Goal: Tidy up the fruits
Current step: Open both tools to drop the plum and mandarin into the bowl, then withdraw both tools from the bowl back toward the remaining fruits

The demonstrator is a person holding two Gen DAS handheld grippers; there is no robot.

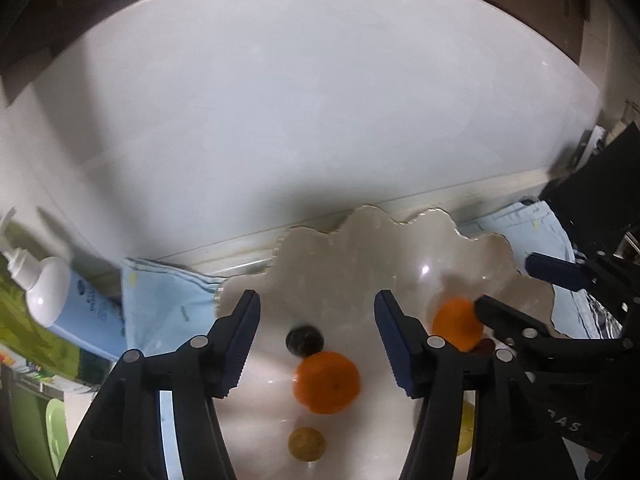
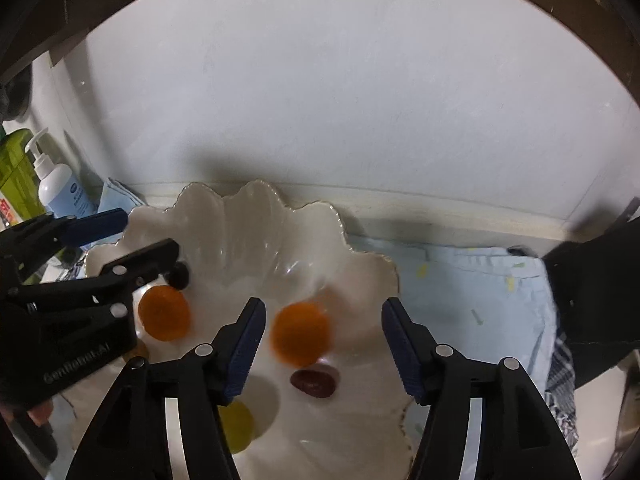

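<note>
- Both grippers sat over the scalloped white dish (image 1: 360, 248). Left gripper (image 1: 318, 334) fingers apart with nothing clamped; right gripper (image 2: 324, 342) fingers apart, also free.
- All the fruit lay inside the dish: one orange (image 1: 326, 382) under the left gripper's gap, with a dark plum (image 1: 305, 342) touching it on the far side and a small brown fruit (image 1: 307, 444) on its near side.
- Second orange (image 2: 301, 332) was blurred in both views, so likely rolling. Risk: on the slick glaze it could run toward the dish's low, wavy rim and hop out onto the blue cloth (image 2: 472, 300).
- Red date-like fruit (image 2: 314, 383) and a yellow-green fruit (image 2: 236, 424) sat near that orange; a knock could scatter them.
- The two grippers were close together over the dish. Risk: the right gripper's near finger (image 1: 508, 318) was just beside the second orange, and any sideways move could nudge it or clash with the left.
- A finger catching the dish's rim could tip it or slide it on the cloth.
</note>
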